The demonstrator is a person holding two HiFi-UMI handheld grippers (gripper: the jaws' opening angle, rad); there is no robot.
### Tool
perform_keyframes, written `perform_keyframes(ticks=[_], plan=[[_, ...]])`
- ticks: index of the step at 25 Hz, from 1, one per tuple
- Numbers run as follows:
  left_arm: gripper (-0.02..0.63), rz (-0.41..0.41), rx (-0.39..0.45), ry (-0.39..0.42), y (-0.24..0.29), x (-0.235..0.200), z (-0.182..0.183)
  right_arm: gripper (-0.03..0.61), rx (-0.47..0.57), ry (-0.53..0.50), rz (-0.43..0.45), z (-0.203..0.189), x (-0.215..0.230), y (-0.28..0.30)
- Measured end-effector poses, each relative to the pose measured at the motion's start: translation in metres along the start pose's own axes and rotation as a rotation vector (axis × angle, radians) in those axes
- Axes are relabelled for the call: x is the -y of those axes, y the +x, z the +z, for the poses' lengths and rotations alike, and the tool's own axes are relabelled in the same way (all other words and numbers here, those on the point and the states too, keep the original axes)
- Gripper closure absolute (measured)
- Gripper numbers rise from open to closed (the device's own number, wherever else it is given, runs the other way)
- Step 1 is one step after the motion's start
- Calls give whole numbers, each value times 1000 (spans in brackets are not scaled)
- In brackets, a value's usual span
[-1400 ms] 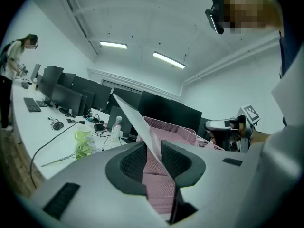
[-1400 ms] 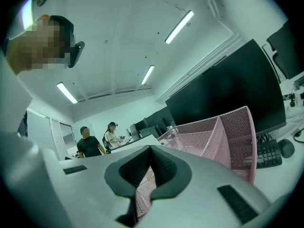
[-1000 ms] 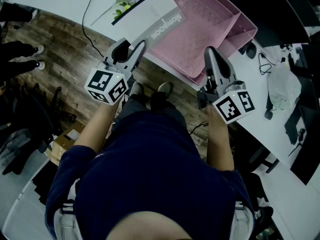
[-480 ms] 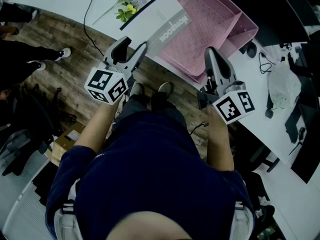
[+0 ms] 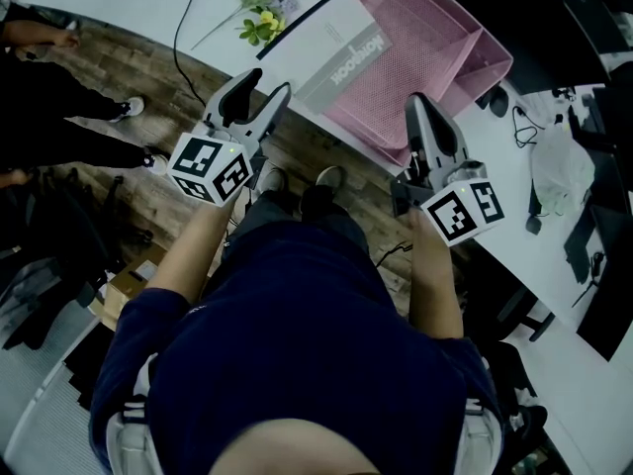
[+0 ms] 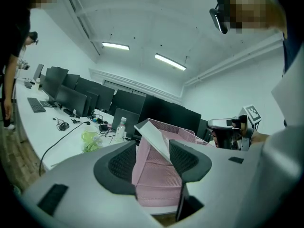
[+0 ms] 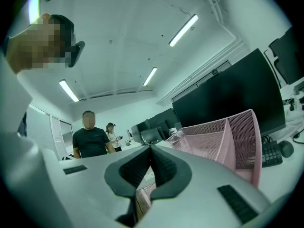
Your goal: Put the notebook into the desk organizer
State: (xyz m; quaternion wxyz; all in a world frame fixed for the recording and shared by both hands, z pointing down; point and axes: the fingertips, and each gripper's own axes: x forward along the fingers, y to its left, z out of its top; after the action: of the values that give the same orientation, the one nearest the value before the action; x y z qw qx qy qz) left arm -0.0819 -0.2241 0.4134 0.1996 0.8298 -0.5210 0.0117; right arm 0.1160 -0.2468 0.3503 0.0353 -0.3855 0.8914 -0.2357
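The left gripper [image 5: 269,82] is held over the wooden floor at the desk [image 5: 148,3] edge. Its jaws are opening and have hold of nothing. Its own view shows the notebook [image 6: 154,137] through the gap, beyond the pads rather than between them, along with a bottle [image 6: 120,128] and a row of dark monitors [image 6: 71,96] that the head view leaves out. The white notebook [image 5: 321,43] rests on a slant against the left rim of the pink mesh organizer [image 5: 435,38]. Only the head view shows its printed cover and the flowers [image 5: 262,18] just beside it. The right gripper [image 5: 415,102] hangs near the organizer's front corner, jaws pressed together and empty. Its view alone shows two people [image 7: 90,137] standing behind it and a keyboard [image 7: 268,151].
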Motion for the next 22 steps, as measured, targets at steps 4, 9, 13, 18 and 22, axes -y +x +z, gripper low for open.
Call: perform_keyframes(ticks=[4,9,13,18,22], plan=[[390,-8,9,6,-7,-4,6,574,12,-9,-4,3,-10,1],[390,-21,24,12,-15,-9,14,574,21,-14,-10,1,-22,4],[390,-34,32,17,-21,-13,18,574,23,-16,-13,-1,-31,8],[395,-43,41,32,-27,-18,24,574,27,-20,-13,-2,-42,13],[413,-53,52,47,-31,-20,30,574,27,-21,-14,-4,-47,16]])
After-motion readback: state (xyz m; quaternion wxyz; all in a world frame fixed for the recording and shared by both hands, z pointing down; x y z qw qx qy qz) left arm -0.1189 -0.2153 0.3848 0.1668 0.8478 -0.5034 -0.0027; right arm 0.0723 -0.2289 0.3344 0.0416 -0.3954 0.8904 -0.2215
